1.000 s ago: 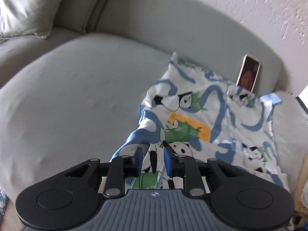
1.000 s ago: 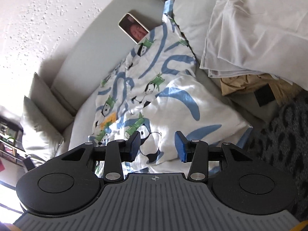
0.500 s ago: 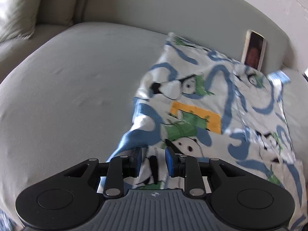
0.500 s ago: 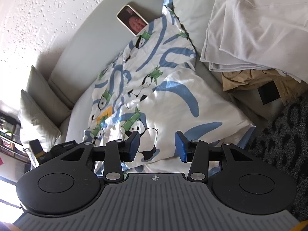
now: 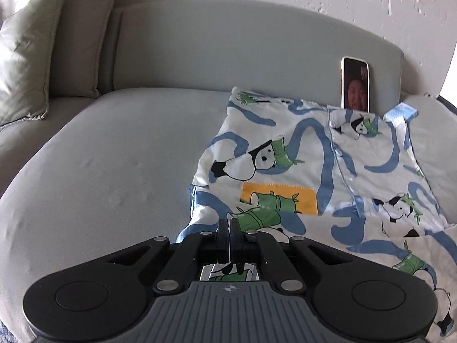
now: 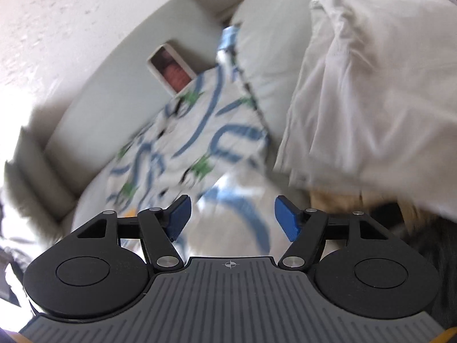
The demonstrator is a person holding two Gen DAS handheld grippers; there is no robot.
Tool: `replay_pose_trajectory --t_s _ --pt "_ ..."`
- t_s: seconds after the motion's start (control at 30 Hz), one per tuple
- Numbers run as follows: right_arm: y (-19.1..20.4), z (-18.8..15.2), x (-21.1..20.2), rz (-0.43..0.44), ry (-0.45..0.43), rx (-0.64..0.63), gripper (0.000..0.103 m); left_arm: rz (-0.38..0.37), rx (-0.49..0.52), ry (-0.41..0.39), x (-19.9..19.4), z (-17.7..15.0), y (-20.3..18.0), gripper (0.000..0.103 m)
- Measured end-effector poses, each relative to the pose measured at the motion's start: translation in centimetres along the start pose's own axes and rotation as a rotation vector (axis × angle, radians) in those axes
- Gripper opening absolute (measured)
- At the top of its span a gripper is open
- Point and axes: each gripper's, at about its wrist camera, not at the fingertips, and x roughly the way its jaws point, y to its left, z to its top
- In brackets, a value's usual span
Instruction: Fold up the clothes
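While the left gripper [image 5: 229, 230] pinches the panda-print garment [image 5: 314, 177] at its front-left corner on the sofa [image 5: 114, 157], the right gripper [image 6: 232, 217] is opening above the cloth, gripping nothing.

text: none legible | phone [image 5: 355, 84] screen: perhaps a video call, no readable characters

white garment [image 5: 328, 171] with blue swirls, pandas, on grey sofa [image 5: 114, 157].
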Motion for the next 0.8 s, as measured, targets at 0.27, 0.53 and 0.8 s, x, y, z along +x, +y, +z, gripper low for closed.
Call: replay_pose_trajectory --t_s 0.27,0.53,0.8 --pt "0.0 2.6 7.0 -0.071 0.050 0.023 0.061 -0.009 -0.017 0.012 0.6 -0.2 0.1 0.000" --pt "2.2 2.4 10.3 -0.131 0.093 -0.103 0.031 -0.021 -0.016 -0.003 0.6 -0.1 -0.1 0.000" --pt "2.1 2.0 9.8 -0.292 -0.031 -0.256 0.001 0.023 -0.019 -0.038 1.6 0.3 0.0 0.000"
